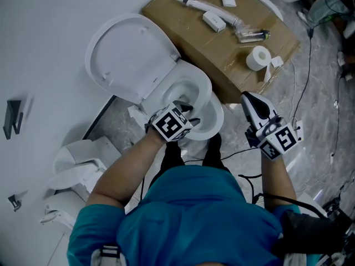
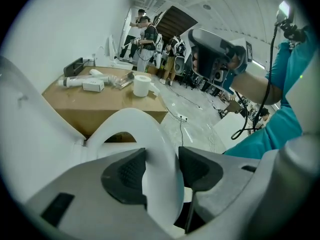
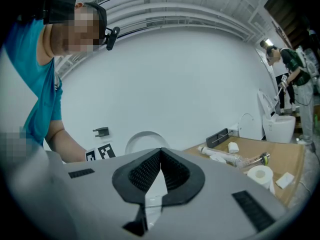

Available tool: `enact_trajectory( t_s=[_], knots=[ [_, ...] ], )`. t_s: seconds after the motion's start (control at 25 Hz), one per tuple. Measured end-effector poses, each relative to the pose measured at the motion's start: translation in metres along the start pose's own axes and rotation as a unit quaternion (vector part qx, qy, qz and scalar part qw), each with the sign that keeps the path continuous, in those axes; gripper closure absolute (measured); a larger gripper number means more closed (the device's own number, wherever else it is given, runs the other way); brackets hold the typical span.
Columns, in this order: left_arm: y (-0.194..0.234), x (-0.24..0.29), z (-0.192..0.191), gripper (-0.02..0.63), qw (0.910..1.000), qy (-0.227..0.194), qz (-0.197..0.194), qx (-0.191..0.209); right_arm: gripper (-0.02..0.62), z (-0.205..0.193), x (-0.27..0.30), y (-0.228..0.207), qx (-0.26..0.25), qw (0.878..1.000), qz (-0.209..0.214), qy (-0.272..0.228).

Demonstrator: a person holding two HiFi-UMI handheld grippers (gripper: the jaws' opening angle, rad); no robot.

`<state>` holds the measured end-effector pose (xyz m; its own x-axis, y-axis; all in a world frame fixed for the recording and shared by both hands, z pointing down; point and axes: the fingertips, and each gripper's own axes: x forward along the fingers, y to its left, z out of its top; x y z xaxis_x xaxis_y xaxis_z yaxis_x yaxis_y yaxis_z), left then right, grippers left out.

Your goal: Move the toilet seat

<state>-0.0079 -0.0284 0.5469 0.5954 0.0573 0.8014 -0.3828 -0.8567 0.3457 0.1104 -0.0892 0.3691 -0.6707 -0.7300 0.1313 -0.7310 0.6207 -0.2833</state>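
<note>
The white, round toilet seat point(image 2: 150, 129) is lying in front of its raised lid point(image 1: 127, 54). The left gripper's point(image 1: 184, 108) fingers are squeezing its rim. The right gripper's point(image 3: 160, 154) fingers are pressing together, holding nothing.

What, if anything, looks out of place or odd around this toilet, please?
Loose fittings and a toilet roll lie scattered on the cardboard beside the toilet, and white parts lie on the floor. It looks like an unfinished installation.
</note>
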Motion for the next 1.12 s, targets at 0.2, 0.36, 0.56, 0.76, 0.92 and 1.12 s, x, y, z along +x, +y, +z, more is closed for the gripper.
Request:
enact_trajectory(
  t_s=[0.2,0.36,0.56,0.76,0.92,1.12],
  knots=[
    [0.001,-0.006,0.003,0.393,0.9997,-0.004,0.016,0.017,0.597,0.002,0.003,0.002,-0.004,1.000,0.003,0.000],
    [0.003,-0.010,0.004,0.402,0.9993,-0.010,0.027,0.025,0.597,0.003,0.007,0.005,-0.005,1.000,0.007,0.001],
    [0.005,-0.013,0.005,0.413,0.9980,-0.019,0.042,0.043,0.597,0.006,0.009,0.008,-0.008,1.000,0.010,0.001],
    [0.009,-0.021,0.007,0.424,0.9964,-0.026,0.060,0.054,0.597,0.007,0.012,0.011,-0.012,1.000,0.012,0.000],
    [0.011,-0.027,0.009,0.430,0.9953,-0.033,0.070,0.058,0.597,0.006,0.013,0.012,-0.013,1.000,0.012,0.002],
    [0.017,-0.038,0.011,0.439,0.9936,-0.042,0.085,0.062,0.597,0.011,0.017,0.017,-0.008,1.000,0.018,-0.005]
  ],
)
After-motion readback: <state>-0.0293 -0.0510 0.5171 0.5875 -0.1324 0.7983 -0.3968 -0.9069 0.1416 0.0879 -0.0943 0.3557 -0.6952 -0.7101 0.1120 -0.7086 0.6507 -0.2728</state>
